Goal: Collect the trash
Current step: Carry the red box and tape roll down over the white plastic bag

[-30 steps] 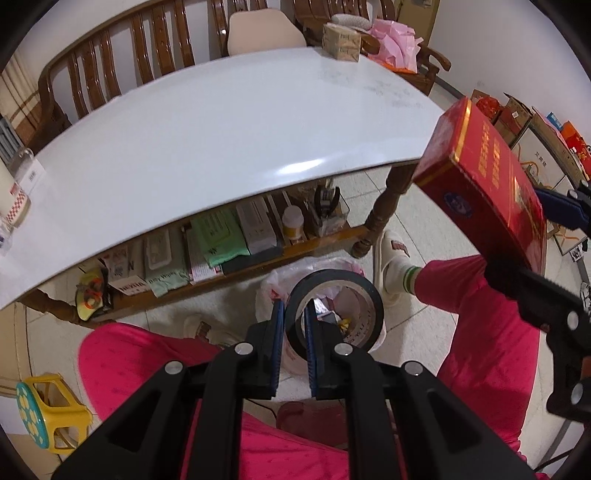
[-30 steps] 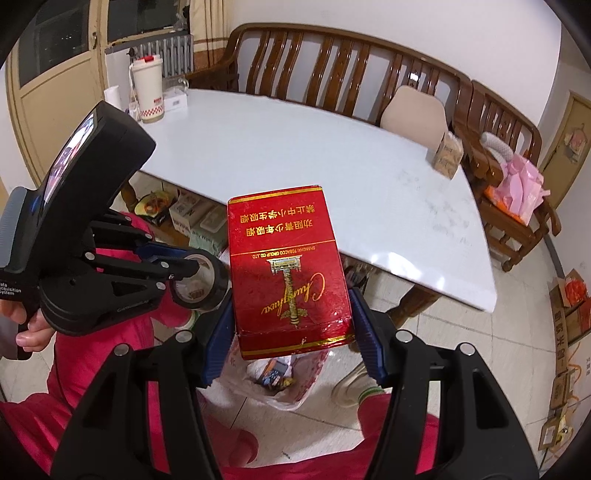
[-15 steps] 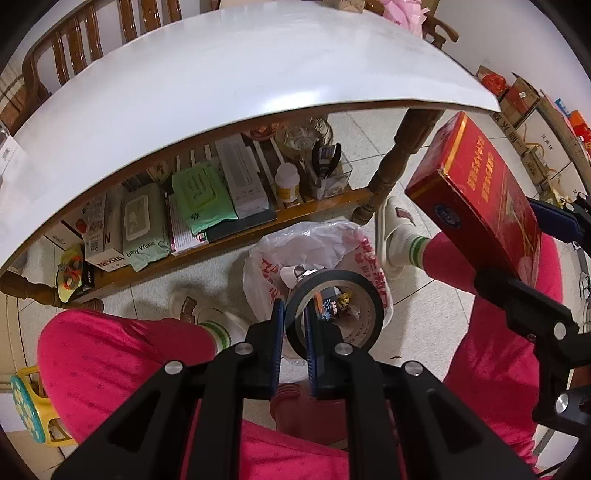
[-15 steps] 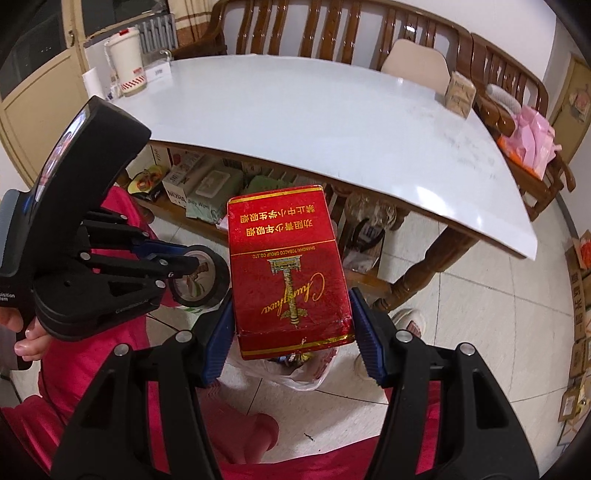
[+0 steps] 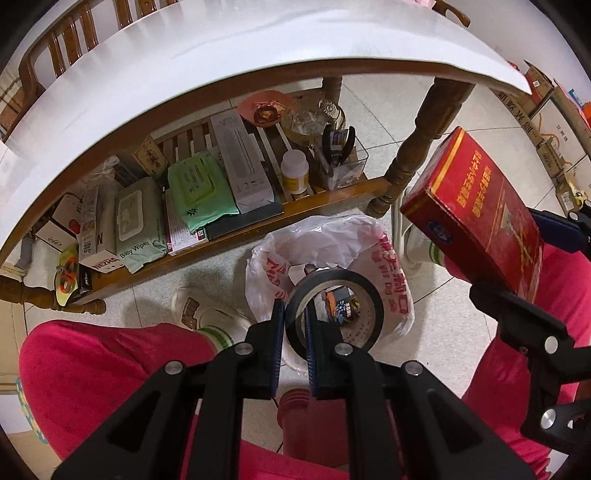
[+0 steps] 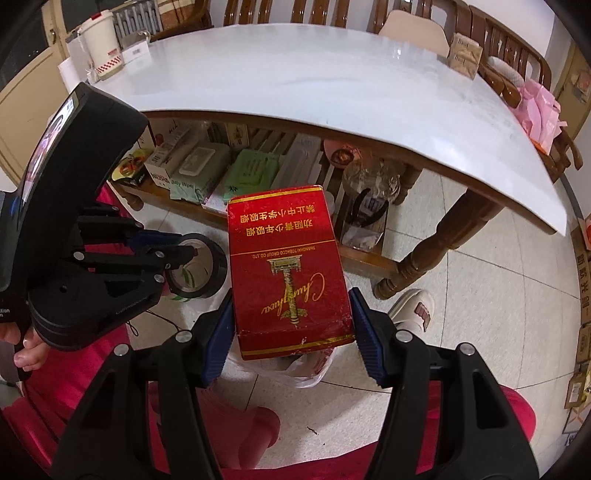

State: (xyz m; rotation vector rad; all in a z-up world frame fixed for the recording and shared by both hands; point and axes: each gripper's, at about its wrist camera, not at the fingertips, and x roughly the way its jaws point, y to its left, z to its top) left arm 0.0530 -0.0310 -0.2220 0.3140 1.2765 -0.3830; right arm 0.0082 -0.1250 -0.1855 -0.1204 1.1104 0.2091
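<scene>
Left wrist | roll of tape [image 5: 334, 306], red box [image 5: 476, 218] lower, nearer bag [image 5: 391, 258]

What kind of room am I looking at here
Most likely a home living or dining room: a white-topped table with a wooden bench behind it, household clutter on its lower shelf, and a tiled floor.

The person wore bright pink trousers [image 5: 92, 373] and white socks [image 5: 218, 336] with green stripes. Both grippers [image 5: 294, 332] were black, blue-padded, with silver screws; the slippers [image 6: 415, 308] looked cream.

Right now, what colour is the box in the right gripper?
Red box with gold trim and lettering; clearest in the right wrist view.
</scene>
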